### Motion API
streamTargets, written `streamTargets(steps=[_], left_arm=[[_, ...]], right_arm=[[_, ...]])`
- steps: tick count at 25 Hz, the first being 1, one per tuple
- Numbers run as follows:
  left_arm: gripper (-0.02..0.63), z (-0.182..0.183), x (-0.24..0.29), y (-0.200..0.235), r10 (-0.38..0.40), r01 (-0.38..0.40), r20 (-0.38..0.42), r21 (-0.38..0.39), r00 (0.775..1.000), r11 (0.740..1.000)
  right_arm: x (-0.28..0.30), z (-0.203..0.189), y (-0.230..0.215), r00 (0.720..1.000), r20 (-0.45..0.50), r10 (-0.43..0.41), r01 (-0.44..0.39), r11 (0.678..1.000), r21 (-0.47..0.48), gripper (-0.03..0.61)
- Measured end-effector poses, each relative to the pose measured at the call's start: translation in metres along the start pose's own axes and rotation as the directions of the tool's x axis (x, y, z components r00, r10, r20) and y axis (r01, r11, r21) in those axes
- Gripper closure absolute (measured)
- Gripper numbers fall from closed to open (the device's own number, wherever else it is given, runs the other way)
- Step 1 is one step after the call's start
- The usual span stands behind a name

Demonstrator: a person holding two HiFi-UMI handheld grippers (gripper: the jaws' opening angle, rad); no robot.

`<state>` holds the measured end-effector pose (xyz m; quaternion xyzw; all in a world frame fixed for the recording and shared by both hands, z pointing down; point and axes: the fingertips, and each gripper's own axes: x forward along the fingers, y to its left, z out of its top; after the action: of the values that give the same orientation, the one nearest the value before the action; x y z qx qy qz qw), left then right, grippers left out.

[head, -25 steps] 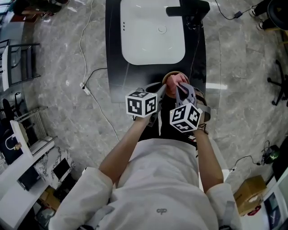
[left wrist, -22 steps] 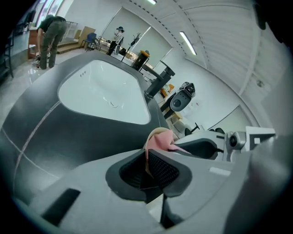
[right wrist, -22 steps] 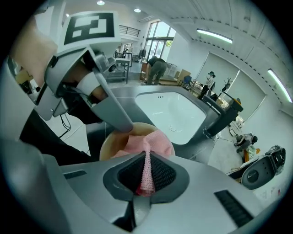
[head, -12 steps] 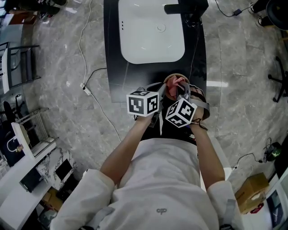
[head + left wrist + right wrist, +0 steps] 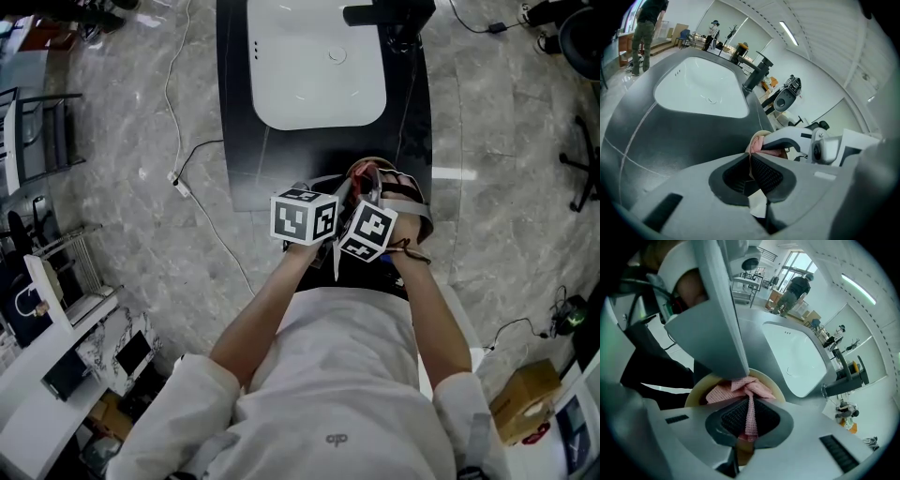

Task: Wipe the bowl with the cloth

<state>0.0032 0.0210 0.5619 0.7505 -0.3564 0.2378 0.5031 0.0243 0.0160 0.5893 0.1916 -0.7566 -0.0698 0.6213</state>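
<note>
Two tools: the left gripper [image 5: 750, 157] and right gripper [image 5: 747, 399] sit side by side over the bowl [image 5: 774, 385].
Left grip: its jaws have just been closing and now stand nearly together. A thin cream edge sits between the pads, seemingly the bowl's rim.
Right grip: clamped on a fold of the pink cloth [image 5: 724, 392], which spills out ahead of its tips.
Bowl: cream, just ahead of and beneath both sets of tips, with the cloth bunched inside it.
Writing: a small mark like "qp" on the white shirt [image 5: 336, 440]; black-and-white square markers on both cubes.
Surface: a dark counter [image 5: 246, 141] lies beyond the tips, with a white sink [image 5: 319, 66] farther ahead and a black tap [image 5: 389, 14] at the sink's far end.
Room: grey marbled floor [image 5: 122, 141] with trailing cables; people stand far beyond the sink.
Change: the right cube [image 5: 367, 230] has rolled and drawn in against the left cube [image 5: 305, 216]. Less cloth shows from the head view than a second ago.
</note>
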Motion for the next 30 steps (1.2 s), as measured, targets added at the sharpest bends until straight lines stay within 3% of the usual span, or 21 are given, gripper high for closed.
streamTargets(steps=[9, 19, 27, 30], left_arm=[[0.595, 0.002, -0.001, 0.002, 0.010, -0.009, 0.033, -0.029, 0.999, 1.000], [0.598, -0.002, 0.001, -0.003, 0.050, -0.049, 0.045, -0.014, 0.998, 0.999], [0.598, -0.003, 0.001, -0.002, 0.052, -0.053, 0.031, 0.023, 0.998, 0.998], [0.598, -0.002, 0.002, -0.001, 0.052, -0.053, 0.031, 0.031, 0.998, 0.998]], right_arm=[[-0.006, 0.009, 0.022, 0.996, 0.046, 0.075, -0.070, 0.993, -0.097, 0.563], [-0.016, -0.005, 0.045, 0.980, -0.021, 0.198, -0.199, 0.971, -0.130, 0.563], [-0.011, -0.028, 0.031, 0.986, -0.101, 0.136, -0.152, 0.974, -0.171, 0.563], [-0.008, -0.033, 0.019, 0.990, -0.100, 0.099, -0.112, 0.984, -0.135, 0.563]])
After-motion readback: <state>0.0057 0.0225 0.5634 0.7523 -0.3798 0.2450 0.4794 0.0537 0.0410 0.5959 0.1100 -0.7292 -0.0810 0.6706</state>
